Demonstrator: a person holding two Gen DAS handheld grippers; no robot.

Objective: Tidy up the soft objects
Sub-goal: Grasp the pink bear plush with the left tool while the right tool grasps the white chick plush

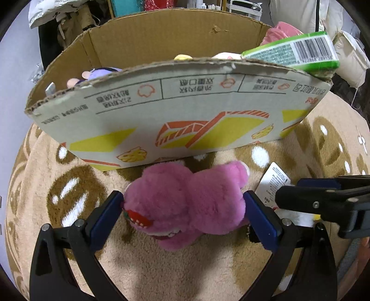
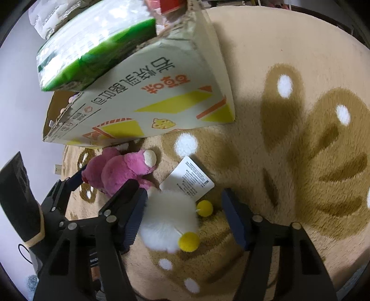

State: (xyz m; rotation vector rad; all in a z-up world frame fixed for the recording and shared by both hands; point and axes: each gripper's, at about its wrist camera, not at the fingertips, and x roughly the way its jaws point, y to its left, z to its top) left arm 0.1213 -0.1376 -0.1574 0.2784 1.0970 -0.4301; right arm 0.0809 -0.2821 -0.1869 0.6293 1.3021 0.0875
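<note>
A pink plush bear [image 1: 189, 201] lies on the rug in front of the cardboard box [image 1: 175, 111]. My left gripper [image 1: 183, 208] has a finger on each side of the bear, both pads touching it. In the right wrist view the bear [image 2: 120, 171] lies left of a white plush with yellow feet [image 2: 170, 222] and a white tag [image 2: 187, 179]. My right gripper [image 2: 185, 215] is open around the white plush; the left finger touches it, the right finger stands apart. The box [image 2: 148, 106] holds other plush toys and a green pack [image 1: 293, 52].
A beige rug with brown and white patterns [image 2: 289, 139] covers the floor. The box stands just beyond both toys. Clothes and white bags [image 1: 300, 14] are piled behind the box. My right gripper's finger [image 1: 323, 199] reaches in beside the left one.
</note>
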